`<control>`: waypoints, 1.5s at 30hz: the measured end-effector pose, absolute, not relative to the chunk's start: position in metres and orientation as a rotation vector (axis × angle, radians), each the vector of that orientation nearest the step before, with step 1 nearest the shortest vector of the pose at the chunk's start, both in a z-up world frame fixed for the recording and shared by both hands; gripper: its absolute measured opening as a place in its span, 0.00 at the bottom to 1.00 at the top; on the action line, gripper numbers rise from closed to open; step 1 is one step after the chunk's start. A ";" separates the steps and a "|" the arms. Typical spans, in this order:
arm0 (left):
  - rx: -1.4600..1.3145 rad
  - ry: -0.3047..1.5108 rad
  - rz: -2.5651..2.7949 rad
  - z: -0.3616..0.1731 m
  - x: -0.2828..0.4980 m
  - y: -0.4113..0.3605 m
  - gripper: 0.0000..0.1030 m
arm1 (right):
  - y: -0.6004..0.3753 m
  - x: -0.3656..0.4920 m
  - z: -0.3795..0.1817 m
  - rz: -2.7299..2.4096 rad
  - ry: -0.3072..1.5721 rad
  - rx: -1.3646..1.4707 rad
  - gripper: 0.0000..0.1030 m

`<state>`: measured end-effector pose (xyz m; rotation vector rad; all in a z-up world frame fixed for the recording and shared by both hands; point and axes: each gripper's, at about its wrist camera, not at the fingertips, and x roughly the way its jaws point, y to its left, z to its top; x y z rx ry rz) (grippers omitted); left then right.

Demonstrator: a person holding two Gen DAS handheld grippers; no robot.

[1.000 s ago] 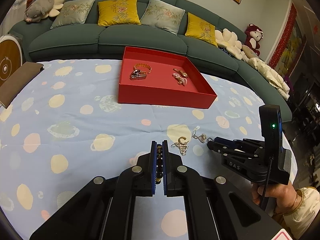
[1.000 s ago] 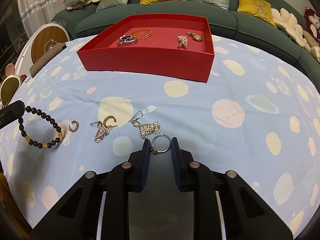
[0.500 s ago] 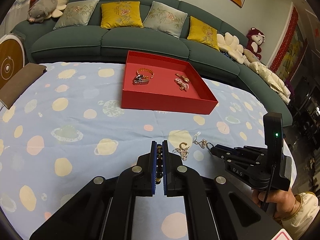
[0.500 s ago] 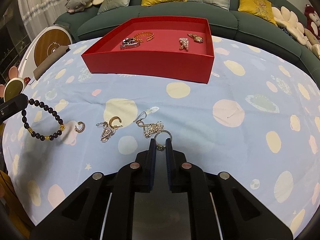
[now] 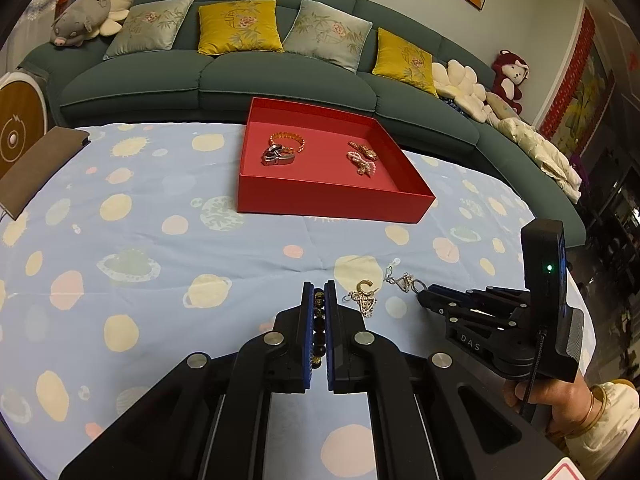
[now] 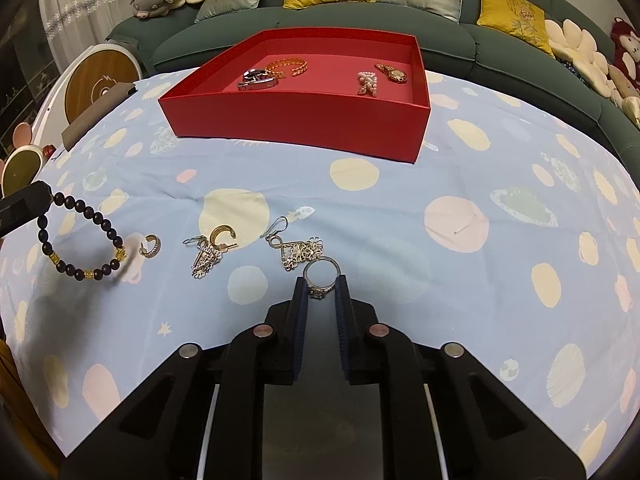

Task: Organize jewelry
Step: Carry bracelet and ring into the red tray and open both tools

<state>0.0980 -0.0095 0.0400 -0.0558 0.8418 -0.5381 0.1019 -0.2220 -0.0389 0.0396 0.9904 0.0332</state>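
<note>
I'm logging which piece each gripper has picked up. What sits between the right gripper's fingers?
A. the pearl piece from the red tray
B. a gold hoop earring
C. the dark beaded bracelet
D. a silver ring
D: in the right wrist view a silver ring stands pinched between the right gripper's pads, while the dark beaded bracelet hangs from the left gripper.

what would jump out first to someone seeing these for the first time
The red tray at the far side of the spotted blue cloth, already holding jewelry. Nearer, the right tool pinches a silver ring, and the left tool clamps a dark bead bracelet.
</note>
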 end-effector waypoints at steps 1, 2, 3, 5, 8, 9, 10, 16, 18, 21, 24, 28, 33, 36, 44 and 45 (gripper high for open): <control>-0.056 0.841 -0.538 0.040 0.098 -0.009 0.02 | -0.222 0.102 -0.039 0.033 0.989 0.039 0.10; -0.057 0.842 -0.539 0.040 0.098 -0.010 0.02 | -0.222 0.102 -0.038 0.033 0.988 0.038 0.10; -0.057 0.842 -0.539 0.040 0.098 -0.010 0.02 | -0.222 0.102 -0.038 0.034 0.988 0.038 0.10; -0.055 0.841 -0.538 0.040 0.098 -0.009 0.02 | -0.223 0.101 -0.038 0.035 0.986 0.038 0.10; -0.058 0.840 -0.538 0.040 0.098 -0.009 0.02 | -0.222 0.100 -0.034 0.035 0.976 0.038 0.10; -0.063 0.839 -0.539 0.042 0.098 -0.009 0.02 | -0.222 0.099 -0.032 0.036 0.969 0.039 0.10; -0.067 0.836 -0.542 0.044 0.099 -0.009 0.02 | -0.222 0.099 -0.027 0.038 0.958 0.046 0.10; -0.079 0.752 -0.571 0.090 0.109 -0.018 0.02 | -0.221 0.098 0.021 0.071 0.863 0.080 0.10; -0.086 0.716 -0.578 0.110 0.120 -0.023 0.02 | -0.221 0.103 0.044 0.087 0.825 0.083 0.10; -0.107 0.692 -0.598 0.132 0.142 -0.032 0.02 | -0.223 0.117 0.073 0.093 0.780 0.064 0.10; -0.091 0.690 -0.600 0.141 0.168 -0.048 0.02 | -0.233 0.143 0.090 0.088 0.757 0.075 0.10; -0.034 0.670 -0.580 0.140 0.201 -0.076 0.02 | -0.251 0.180 0.086 0.075 0.770 0.115 0.10; -0.045 0.729 -0.559 0.113 0.247 -0.099 0.03 | -0.266 0.221 0.059 0.050 0.816 0.143 0.10; -0.055 0.782 -0.551 0.089 0.270 -0.108 0.03 | -0.272 0.239 0.041 0.039 0.856 0.161 0.10; -0.032 0.857 -0.521 0.041 0.301 -0.114 0.03 | -0.272 0.262 0.002 0.036 0.932 0.157 0.10; -0.040 0.867 -0.519 0.037 0.303 -0.113 0.03 | -0.271 0.264 -0.001 0.035 0.939 0.155 0.10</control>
